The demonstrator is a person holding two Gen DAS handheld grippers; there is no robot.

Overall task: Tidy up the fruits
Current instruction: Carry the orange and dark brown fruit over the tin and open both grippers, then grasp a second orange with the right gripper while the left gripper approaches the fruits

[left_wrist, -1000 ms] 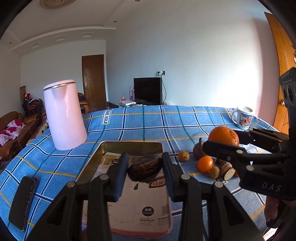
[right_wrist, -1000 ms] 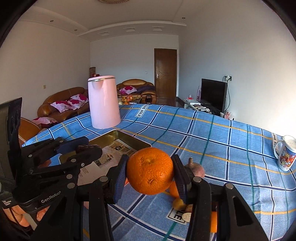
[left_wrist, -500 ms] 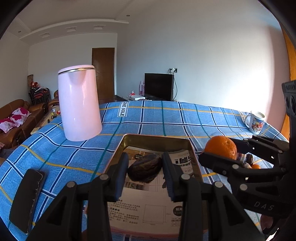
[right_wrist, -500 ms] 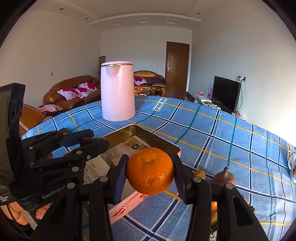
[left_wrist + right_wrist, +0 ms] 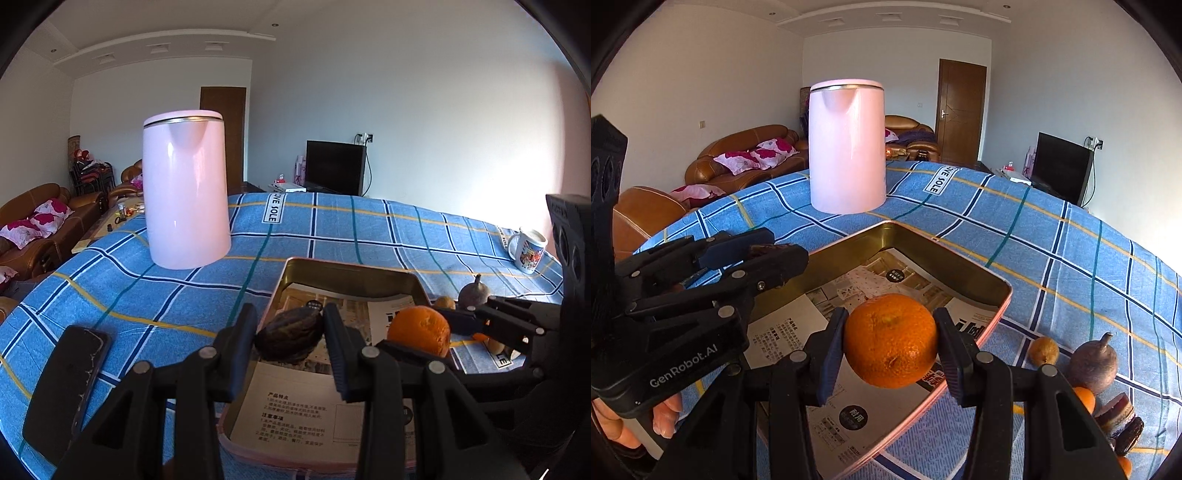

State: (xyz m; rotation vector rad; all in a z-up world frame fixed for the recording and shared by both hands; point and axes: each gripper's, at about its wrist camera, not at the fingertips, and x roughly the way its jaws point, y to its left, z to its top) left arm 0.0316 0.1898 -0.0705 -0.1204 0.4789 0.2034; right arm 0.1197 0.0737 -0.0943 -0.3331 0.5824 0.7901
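Observation:
My left gripper [image 5: 290, 336] is shut on a dark brown wrinkled fruit [image 5: 288, 338] and holds it over the near left part of the metal tray [image 5: 351, 267]. My right gripper [image 5: 890, 341] is shut on an orange [image 5: 891, 339] and holds it above the tray [image 5: 942, 254], which is lined with printed paper. The orange also shows in the left wrist view [image 5: 419, 328]. The left gripper shows in the right wrist view [image 5: 775, 258]. Loose fruits lie right of the tray: a purple fig-like fruit [image 5: 1095, 363], a small yellow-brown fruit [image 5: 1043, 350] and a small orange fruit [image 5: 1084, 398].
A tall pink kettle [image 5: 184, 188] stands behind the tray on the blue checked cloth. A black phone [image 5: 66, 384] lies at the near left. A printed mug [image 5: 528, 249] stands at the far right edge. Sofas and a television are beyond the table.
Both grippers have moved left and forward with their fruits. The orange now hangs over the tray instead of beside it. The kettle looks nearer.

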